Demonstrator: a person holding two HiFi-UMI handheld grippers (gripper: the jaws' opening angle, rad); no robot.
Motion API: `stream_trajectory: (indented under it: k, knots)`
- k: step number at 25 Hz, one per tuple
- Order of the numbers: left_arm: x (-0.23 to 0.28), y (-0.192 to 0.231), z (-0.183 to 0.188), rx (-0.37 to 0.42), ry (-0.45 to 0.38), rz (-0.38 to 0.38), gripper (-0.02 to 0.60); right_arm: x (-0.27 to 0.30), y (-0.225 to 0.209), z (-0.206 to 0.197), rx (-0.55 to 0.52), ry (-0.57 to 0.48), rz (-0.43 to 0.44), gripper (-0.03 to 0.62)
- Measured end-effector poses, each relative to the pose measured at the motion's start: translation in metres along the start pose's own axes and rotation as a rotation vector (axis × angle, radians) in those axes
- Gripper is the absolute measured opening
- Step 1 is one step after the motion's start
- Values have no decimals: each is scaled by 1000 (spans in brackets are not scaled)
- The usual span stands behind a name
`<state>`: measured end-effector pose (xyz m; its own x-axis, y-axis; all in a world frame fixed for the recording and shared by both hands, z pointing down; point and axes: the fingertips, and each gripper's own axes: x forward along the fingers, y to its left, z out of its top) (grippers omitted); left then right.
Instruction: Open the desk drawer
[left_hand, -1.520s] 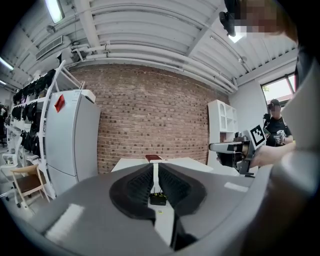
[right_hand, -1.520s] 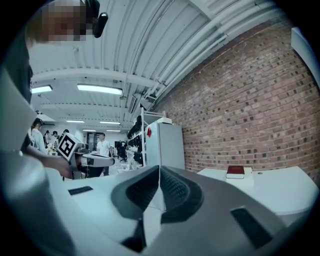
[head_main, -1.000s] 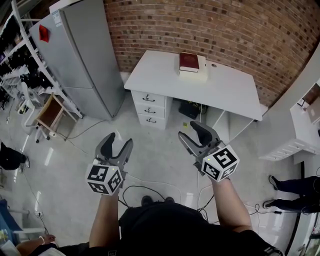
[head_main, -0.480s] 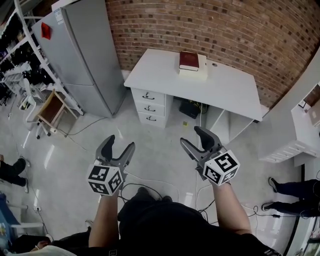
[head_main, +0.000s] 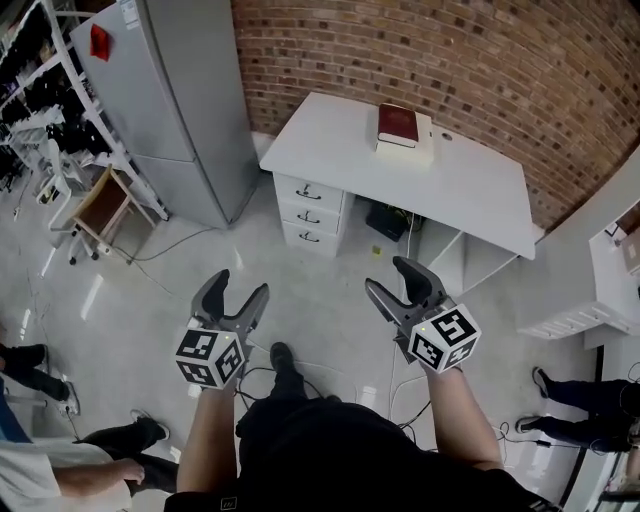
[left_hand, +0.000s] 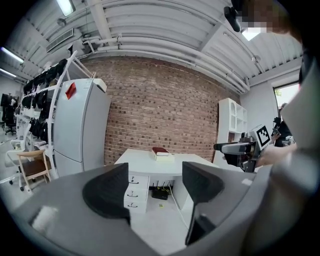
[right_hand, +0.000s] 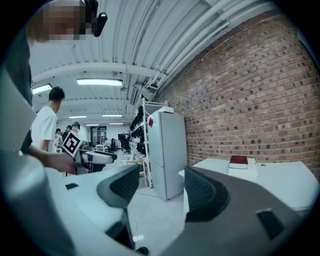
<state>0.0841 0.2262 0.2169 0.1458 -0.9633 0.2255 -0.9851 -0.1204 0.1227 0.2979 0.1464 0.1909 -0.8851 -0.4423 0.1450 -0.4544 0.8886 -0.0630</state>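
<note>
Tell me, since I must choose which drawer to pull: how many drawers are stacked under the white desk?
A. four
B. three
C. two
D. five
B: three drawer fronts sit one above another under the desk, at its end nearer the grey fridge.

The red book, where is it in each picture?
Head view: red book near the top, on the white desk.
Left gripper view: red book in the middle, just above the jaws.
Right gripper view: red book right of centre.
Shared landmark: the grey fridge, left of the desk in all three.
</note>
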Motion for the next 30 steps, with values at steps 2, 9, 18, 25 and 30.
stream_trajectory:
  k: [2, 9, 18, 25, 30]
  knots:
    - [11, 20, -2, -12, 2, 2, 322, 21, -6, 0, 0, 10, -1, 249]
    - [51, 114, 8, -18, 8, -4, 322, 132, -19, 0, 0, 67, 18, 249]
    - [91, 235, 24, -44, -10, -28, 322, 257, -11, 22, -34, 116, 28, 249]
    - [133, 257, 9, -100, 36, -78, 321, 294, -33, 7, 3, 169, -6, 249]
    - [172, 259, 5, -101, 87, -116, 321, 321, -63, -10, 52, 184, -12, 249]
